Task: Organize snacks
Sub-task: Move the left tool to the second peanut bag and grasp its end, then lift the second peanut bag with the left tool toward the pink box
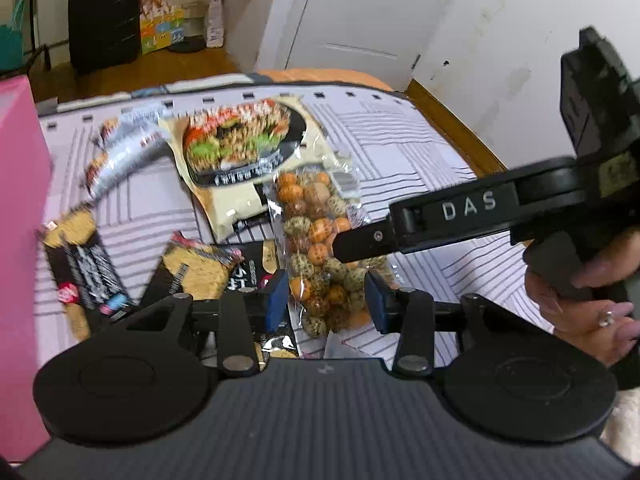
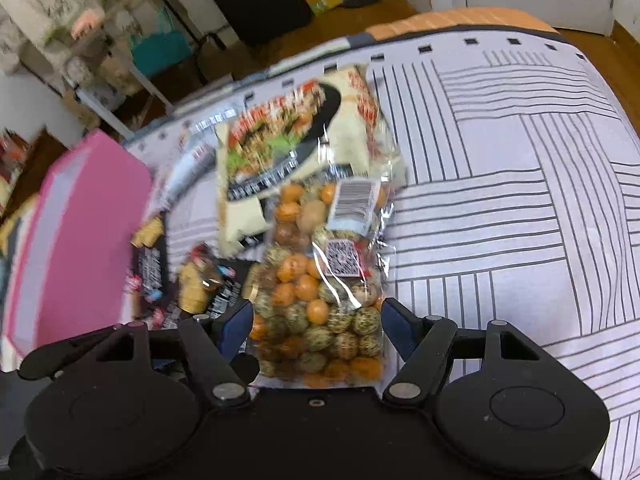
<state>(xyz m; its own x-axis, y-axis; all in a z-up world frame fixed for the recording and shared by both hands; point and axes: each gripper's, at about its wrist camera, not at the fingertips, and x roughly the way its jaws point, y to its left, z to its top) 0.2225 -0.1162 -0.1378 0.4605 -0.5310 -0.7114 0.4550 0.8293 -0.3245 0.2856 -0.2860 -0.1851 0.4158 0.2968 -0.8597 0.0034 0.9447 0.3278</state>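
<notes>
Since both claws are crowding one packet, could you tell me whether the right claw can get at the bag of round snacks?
Probably yes: the right claw already straddles the bag of round snacks with nothing between them.

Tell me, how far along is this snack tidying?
Barely begun. Nothing looks sorted: packets still lie scattered on the striped cloth beside the pink box. Both the left gripper and right gripper straddle the ball-snack bag, not yet gripping. Everything remains.

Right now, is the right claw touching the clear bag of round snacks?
Cannot tell. In the right wrist view the right claw straddles the clear bag of round snacks, but blur hides whether its pads meet the plastic.
</notes>
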